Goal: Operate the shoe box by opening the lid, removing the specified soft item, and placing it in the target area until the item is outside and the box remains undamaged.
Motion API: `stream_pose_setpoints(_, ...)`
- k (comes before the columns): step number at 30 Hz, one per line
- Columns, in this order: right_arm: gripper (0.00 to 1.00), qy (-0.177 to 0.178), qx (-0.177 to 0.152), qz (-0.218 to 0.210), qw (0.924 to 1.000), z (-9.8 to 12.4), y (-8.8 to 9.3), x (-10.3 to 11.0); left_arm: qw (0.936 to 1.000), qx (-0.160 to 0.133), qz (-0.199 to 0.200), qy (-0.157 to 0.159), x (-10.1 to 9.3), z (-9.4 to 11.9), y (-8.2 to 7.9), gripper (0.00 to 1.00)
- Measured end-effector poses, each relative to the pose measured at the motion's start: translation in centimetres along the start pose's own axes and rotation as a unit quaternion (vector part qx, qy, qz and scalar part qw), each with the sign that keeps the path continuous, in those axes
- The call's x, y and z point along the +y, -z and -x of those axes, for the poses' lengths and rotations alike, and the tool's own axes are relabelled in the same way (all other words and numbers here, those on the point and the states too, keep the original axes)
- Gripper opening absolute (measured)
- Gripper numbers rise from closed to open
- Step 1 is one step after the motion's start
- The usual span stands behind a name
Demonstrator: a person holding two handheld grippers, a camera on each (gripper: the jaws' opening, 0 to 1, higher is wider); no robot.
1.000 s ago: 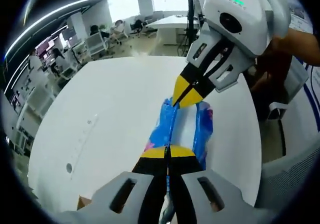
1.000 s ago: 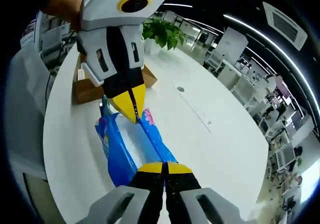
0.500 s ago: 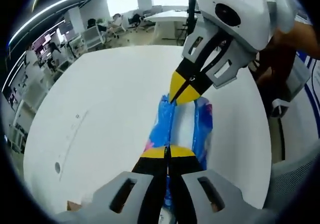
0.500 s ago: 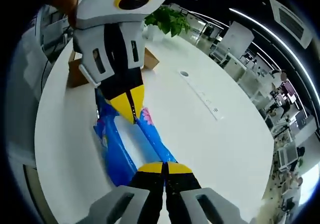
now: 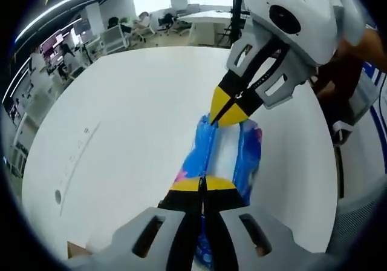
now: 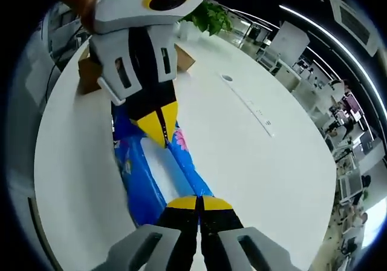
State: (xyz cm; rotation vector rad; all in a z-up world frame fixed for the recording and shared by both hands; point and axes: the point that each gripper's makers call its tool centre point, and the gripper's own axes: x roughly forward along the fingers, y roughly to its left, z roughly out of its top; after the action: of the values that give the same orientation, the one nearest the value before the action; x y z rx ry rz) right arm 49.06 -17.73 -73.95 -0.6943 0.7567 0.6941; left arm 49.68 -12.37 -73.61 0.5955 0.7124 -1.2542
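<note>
Soft blue pack (image 5: 225, 156) still pinched at both ends by left tool (image 5: 203, 185) and right tool (image 6: 199, 203), now carried further from the shoe box (image 6: 91, 71) over the bench (image 5: 133, 120); just needs setting down.

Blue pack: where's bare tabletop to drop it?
Both grippers, left and right, are shut on the blue pack. Bare white table lies between pack and cable strip. Crowded by the cardboard box and plant.
</note>
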Motion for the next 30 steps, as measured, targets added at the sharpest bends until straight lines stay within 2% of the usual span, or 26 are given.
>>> stream_pose_setpoints(19, 0.00, 0.010, 0.008, -0.005, 0.9999, -0.5, 0.3, -0.5, 0.9997, -0.010, 0.022, 0.003, 0.0, 0.1, -0.1, 0.00)
stream_pose_setpoints(26, 0.01, 0.016, 0.012, -0.010, 0.9998, 0.1, 0.2, -0.4, 0.9995, -0.013, 0.028, 0.003, 0.1, 1.2, -0.1, 0.05)
stream_pose_setpoints(30, 0.05, 0.011, 0.005, -0.028, 0.9995, 0.8, -0.4, -0.1, 0.9995, -0.016, 0.022, 0.015, -0.4, 2.2, -0.1, 0.07)
